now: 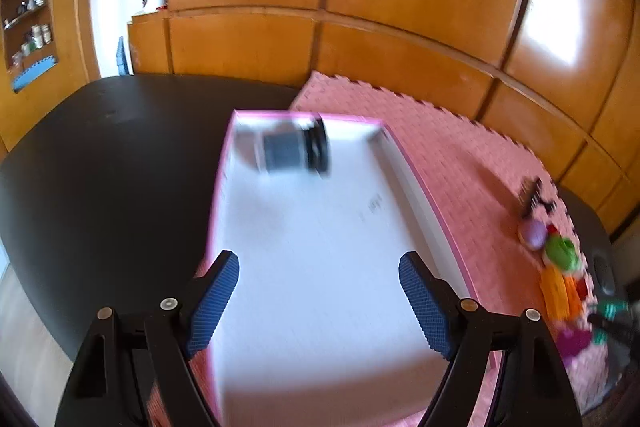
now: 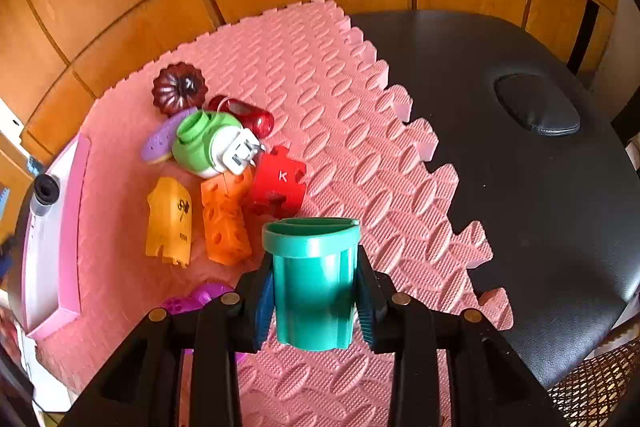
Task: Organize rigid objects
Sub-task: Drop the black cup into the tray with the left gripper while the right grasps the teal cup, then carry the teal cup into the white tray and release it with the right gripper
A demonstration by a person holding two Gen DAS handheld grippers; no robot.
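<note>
My left gripper (image 1: 319, 301) is open over the pink-rimmed white box (image 1: 304, 267), with nothing between its blue pads. A grey and black cylinder (image 1: 294, 149) lies blurred at the box's far end. My right gripper (image 2: 314, 297) is shut on a teal cup (image 2: 314, 279), held upright above the pink foam mat (image 2: 340, 131). Ahead of the cup lie a red puzzle block (image 2: 280, 187), an orange block (image 2: 226, 223), a yellow piece (image 2: 170, 221), a green and white toy (image 2: 210, 143), a purple piece (image 2: 162, 139), a dark red ribbed piece (image 2: 180, 89) and a magenta piece (image 2: 196, 299).
The mat and box rest on a black padded table (image 2: 540, 187) with an oval cushion (image 2: 536, 105). Wooden panelling (image 1: 360, 7) runs behind the table. The box (image 2: 56, 227) stands at the mat's left edge in the right wrist view. A wicker seat (image 2: 596, 387) shows at lower right.
</note>
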